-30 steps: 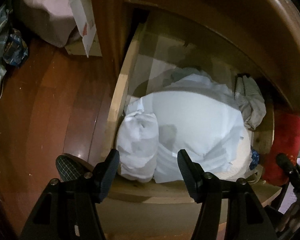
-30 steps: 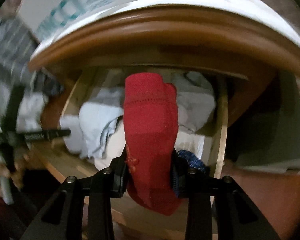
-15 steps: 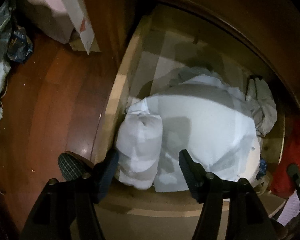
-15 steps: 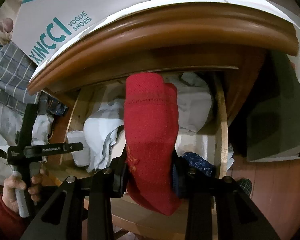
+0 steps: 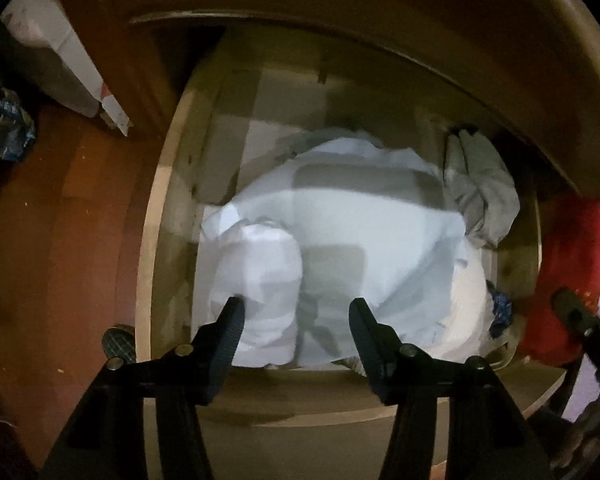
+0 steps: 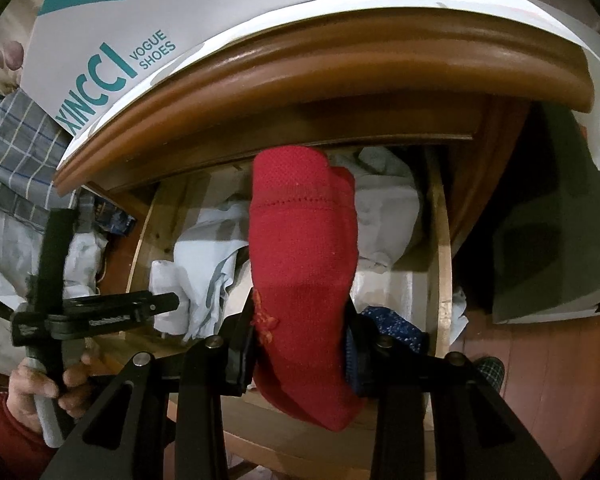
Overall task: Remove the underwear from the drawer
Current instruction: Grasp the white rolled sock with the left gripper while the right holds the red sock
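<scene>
Red underwear point(image 6: 304, 264) clamped in right gripper point(image 6: 300, 340), above drawer point(image 5: 148, 216) front edge | left gripper point(image 5: 296, 316) wide, empty over white bundle point(image 5: 260, 276) | risk: loose tail snags drawer front, slips free.

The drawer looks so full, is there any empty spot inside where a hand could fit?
Yes: the drawer's bare floor at the back-left, between its left wall and the white clothes pile. The front and right are crowded with that pile and a grey garment.
</scene>
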Demonstrator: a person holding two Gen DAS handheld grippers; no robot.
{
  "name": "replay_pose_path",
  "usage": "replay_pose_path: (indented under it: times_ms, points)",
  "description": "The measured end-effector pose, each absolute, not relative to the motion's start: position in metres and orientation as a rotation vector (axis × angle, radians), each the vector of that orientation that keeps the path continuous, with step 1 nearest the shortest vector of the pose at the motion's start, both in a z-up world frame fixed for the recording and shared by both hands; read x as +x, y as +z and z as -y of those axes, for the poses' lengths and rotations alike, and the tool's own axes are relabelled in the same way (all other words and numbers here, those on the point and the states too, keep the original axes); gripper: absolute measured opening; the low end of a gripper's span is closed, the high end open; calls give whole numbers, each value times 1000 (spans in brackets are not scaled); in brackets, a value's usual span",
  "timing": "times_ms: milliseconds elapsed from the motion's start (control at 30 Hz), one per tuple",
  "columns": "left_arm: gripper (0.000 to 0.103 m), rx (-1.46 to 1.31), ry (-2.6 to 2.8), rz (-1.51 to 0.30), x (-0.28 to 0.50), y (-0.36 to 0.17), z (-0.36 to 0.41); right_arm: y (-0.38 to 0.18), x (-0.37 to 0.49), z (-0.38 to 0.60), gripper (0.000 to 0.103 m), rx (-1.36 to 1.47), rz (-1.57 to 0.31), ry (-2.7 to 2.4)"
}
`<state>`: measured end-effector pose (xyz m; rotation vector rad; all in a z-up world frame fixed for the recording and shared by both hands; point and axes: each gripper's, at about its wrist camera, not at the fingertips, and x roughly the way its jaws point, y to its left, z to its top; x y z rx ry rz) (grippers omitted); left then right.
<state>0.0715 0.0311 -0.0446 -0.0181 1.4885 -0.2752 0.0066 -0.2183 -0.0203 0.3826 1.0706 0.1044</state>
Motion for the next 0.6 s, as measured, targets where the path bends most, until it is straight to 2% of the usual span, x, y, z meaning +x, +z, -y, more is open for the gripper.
replay_pose_path:
  times_ms: [167,400,600]
  points:
    - [56,-108,-317,-1526,73,-48,-33,-20,7,217,33,375,-1074,107]
    - [56,62,-326,-1524,64,-51,-13,-21,7,216,34,370,-1081,105]
    - [56,-19,-314,-1540,67,-46,-23,-22,8,215,34,370,-1085,113]
